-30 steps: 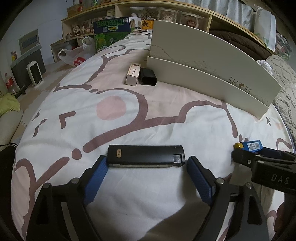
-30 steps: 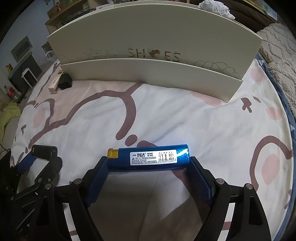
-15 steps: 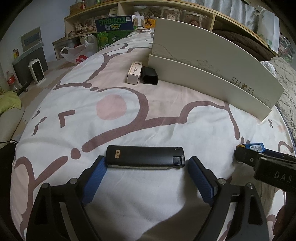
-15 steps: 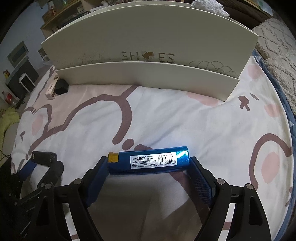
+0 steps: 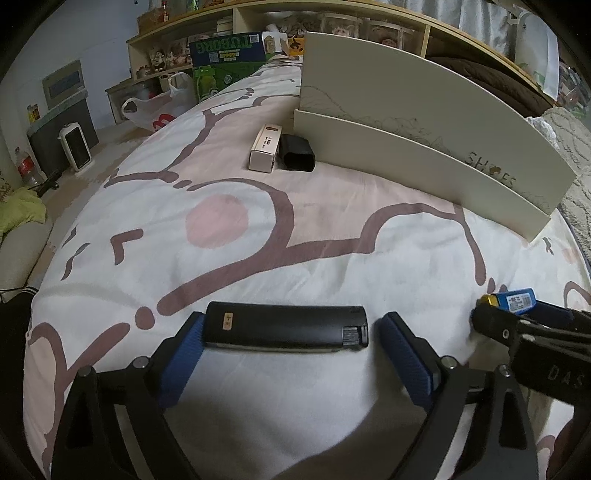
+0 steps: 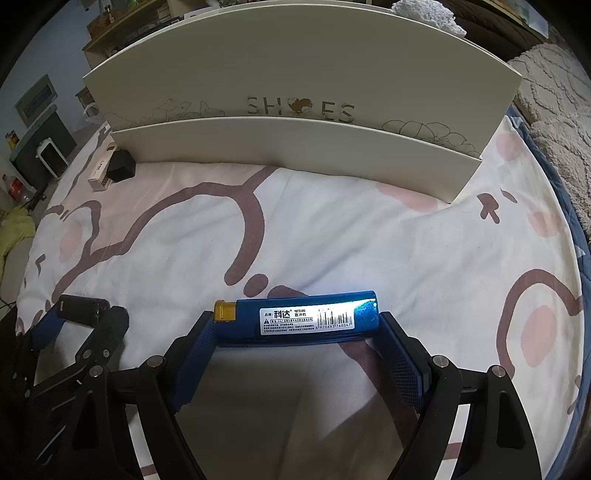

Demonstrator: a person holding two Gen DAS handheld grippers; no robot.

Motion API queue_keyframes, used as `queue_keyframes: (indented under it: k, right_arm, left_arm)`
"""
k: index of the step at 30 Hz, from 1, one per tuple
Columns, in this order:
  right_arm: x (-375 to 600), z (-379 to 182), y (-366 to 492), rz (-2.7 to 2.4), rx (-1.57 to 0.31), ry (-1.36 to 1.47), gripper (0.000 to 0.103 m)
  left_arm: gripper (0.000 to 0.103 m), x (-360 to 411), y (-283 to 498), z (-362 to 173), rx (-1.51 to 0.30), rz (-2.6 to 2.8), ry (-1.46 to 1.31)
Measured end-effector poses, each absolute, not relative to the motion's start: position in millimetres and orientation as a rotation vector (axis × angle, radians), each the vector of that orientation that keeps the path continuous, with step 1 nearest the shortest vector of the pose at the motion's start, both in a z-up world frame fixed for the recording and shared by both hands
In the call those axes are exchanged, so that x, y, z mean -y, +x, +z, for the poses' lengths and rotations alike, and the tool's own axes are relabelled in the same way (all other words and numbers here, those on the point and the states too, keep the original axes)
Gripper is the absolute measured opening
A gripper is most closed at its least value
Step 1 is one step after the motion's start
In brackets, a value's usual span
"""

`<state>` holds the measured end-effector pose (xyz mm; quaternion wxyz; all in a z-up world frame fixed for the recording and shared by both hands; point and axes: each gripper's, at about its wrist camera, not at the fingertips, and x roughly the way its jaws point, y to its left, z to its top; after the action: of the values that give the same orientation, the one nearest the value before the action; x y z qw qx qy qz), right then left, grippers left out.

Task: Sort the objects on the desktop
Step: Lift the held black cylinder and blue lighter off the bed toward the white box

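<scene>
Item 1: my left gripper (image 5: 291,334), lower centre of its frame, jaws clamped endwise on the black lighter (image 5: 286,326).

Item 2: my right gripper (image 6: 297,326), lower centre, jaws clamped endwise on the blue lighter (image 6: 301,317).

Item 3: cream shoe box (image 6: 295,147), upper centre, standing on the patterned bedspread (image 6: 332,229).

Item 4: small white box (image 5: 264,147) touching a black case (image 5: 295,152), top centre of left view, beside the shoe box.

Wooden shelving (image 5: 369,14) along the far wall, white heater (image 5: 75,146) on the floor.
</scene>
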<state>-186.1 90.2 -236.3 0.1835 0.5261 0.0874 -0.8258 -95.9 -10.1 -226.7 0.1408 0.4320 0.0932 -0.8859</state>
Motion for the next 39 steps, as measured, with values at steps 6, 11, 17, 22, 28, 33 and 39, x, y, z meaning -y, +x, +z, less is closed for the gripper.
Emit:
queue_keyframes:
  k: [6, 11, 17, 22, 28, 33, 39]
  right_arm:
    - [-83.5, -238.8, -189.6, -2.328, -0.236, 1.486, 0.086]
    - [-78.2, -240.4, -192.3, -2.328, -0.230, 1.487, 0.086]
    - [-70.2, -242.7, -194.3, -2.328, -0.228, 1.487, 0.086]
    - [-79.3, -240.4, -192.4, -2.328, -0.235, 1.483, 0.086]
    - [-72.4, -238.1, -191.9, -2.365, -0.256, 1.451, 0.085]
    - [-68.7, -231.5, -192.8, -2.401, -0.254, 1.411, 0.085]
    - [-57.7, -221.7, -190.9, -2.423, -0.276, 1.350, 0.085]
  left_arm:
    - [0.096, 11.4, -98.0, -225.9, -0.285, -2.544, 1.250]
    - [0.095, 11.0, -100.4, -225.7, -0.285, -2.526, 1.249]
    - [0.080, 16.1, -96.6, -222.9, -0.319, -2.516, 1.218]
    - [0.080, 17.4, -95.5, -222.5, -0.322, -2.528, 1.216]
    - [0.080, 20.7, -93.4, -221.4, -0.338, -2.547, 1.219]
    - [0.080, 25.9, -93.2, -216.3, -0.372, -2.562, 1.229]
    - [0.080, 34.0, -92.9, -209.1, -0.353, -2.562, 1.220]
